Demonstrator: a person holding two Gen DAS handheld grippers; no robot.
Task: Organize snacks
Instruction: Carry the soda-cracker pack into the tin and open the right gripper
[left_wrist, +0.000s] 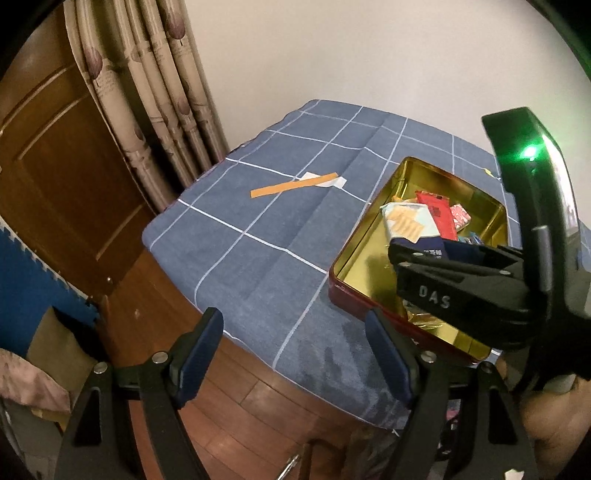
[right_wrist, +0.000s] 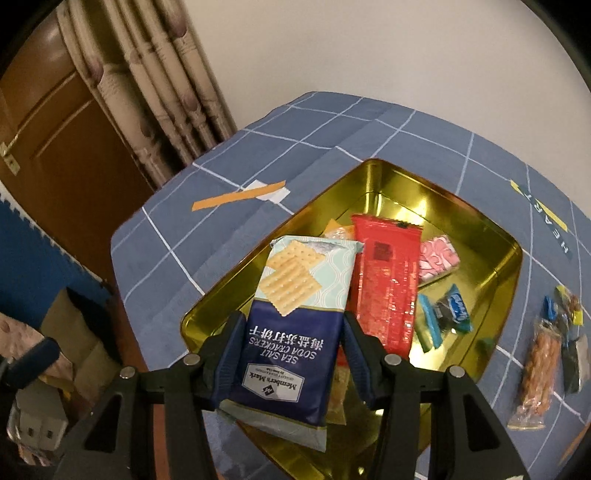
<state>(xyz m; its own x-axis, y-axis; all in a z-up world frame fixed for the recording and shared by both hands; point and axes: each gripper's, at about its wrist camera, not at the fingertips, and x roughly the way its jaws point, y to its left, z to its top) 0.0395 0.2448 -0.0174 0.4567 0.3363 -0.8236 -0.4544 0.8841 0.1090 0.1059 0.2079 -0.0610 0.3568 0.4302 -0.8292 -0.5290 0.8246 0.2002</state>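
My right gripper (right_wrist: 291, 339) is shut on a soda cracker packet (right_wrist: 295, 314), navy and pale blue, and holds it over the gold tin (right_wrist: 480, 221). The tin holds a red packet (right_wrist: 384, 284), a pink candy (right_wrist: 439, 258) and a blue wrapped snack (right_wrist: 447, 314). In the left wrist view the tin (left_wrist: 354, 254) sits at the right with the right gripper (left_wrist: 417, 258) and the packet (left_wrist: 410, 221) over it. My left gripper (left_wrist: 295, 332) is open and empty, near the table's front edge, left of the tin.
A blue checked cloth (left_wrist: 258, 240) covers the table. An orange strip on white paper (left_wrist: 295, 186) lies at the far side. A pretzel bag (right_wrist: 535, 369) and small wrapped snacks (right_wrist: 565, 314) lie right of the tin. Curtain and wooden door stand to the left.
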